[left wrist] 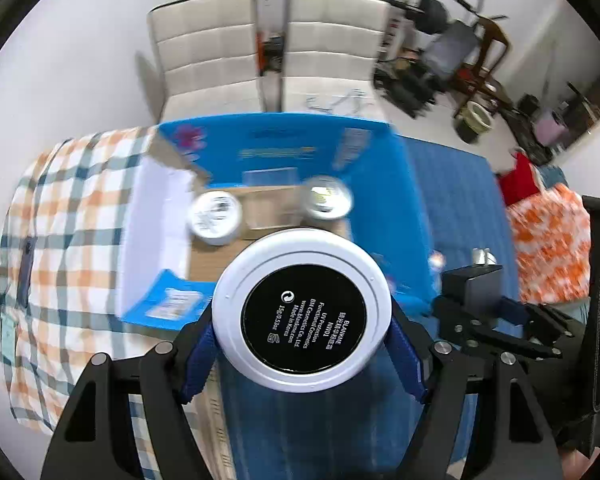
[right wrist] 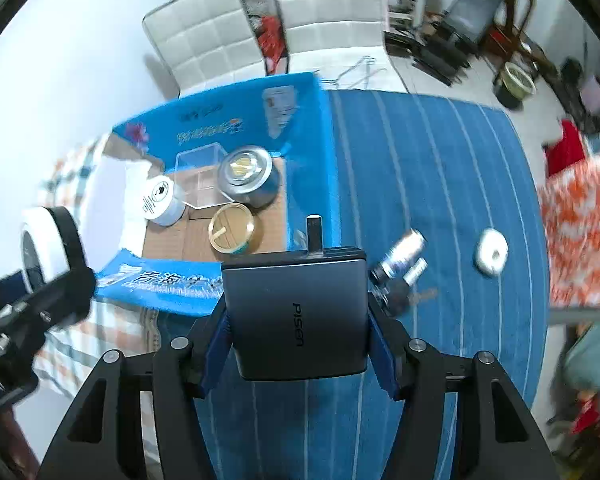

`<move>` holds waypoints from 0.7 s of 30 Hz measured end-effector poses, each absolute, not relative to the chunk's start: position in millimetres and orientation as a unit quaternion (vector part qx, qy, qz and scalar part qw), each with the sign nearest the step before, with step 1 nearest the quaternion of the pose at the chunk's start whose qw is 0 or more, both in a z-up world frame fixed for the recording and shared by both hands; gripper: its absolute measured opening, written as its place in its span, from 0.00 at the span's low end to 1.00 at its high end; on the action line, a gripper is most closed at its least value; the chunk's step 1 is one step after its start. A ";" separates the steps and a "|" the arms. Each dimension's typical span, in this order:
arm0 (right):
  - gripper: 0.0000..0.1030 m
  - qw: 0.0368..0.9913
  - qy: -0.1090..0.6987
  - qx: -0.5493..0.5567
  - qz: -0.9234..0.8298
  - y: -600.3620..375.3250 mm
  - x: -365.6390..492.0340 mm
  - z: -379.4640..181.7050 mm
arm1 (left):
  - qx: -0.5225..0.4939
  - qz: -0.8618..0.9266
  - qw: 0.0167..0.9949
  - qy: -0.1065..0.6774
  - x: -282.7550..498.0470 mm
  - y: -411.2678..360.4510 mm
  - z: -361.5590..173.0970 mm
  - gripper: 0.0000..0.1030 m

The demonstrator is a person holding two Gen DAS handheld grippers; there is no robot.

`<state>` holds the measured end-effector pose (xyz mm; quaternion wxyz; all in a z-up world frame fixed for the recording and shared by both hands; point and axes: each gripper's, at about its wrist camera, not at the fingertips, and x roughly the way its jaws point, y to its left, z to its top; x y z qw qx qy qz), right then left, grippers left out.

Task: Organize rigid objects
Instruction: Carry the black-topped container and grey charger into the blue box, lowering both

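My left gripper (left wrist: 302, 344) is shut on a round white compact (left wrist: 302, 316), whose black label faces the camera. Its blue pads (left wrist: 200, 354) press the rim from both sides. It hangs above the near edge of an open blue cardboard box (left wrist: 380, 184). My right gripper (right wrist: 296, 332) is shut on a grey PISEN power bank (right wrist: 296, 312), held over the blue striped cloth (right wrist: 440, 168) just right of the box (right wrist: 236, 120). The box holds a white jar (right wrist: 160, 200), a blue-grey tin (right wrist: 246, 176), a gold-lidded tin (right wrist: 232, 228) and a clear acrylic case (right wrist: 200, 164).
Silver cylinders (right wrist: 400, 254) and a white ring (right wrist: 492, 254) lie loose on the striped cloth. A plaid cloth (left wrist: 68, 240) lies left of the box, an orange patterned fabric (right wrist: 580, 232) at the right. White padded chairs (right wrist: 204, 40) stand behind.
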<state>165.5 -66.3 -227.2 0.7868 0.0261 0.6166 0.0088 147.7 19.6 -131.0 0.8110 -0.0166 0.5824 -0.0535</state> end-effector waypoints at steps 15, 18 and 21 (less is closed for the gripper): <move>0.61 0.724 0.667 -0.155 -0.086 12.9 246.4 -351.9 | 0.001 -0.021 0.728 0.685 220.8 80.7 -259.3 0.71; 0.61 0.711 0.682 -0.144 -0.091 17.2 250.7 -366.3 | 0.012 -0.021 0.711 0.703 225.6 78.7 -280.9 0.71; 0.61 0.710 0.681 -0.155 -0.092 23.0 252.5 -372.8 | 0.010 -0.025 0.704 0.710 226.8 78.9 -294.0 0.71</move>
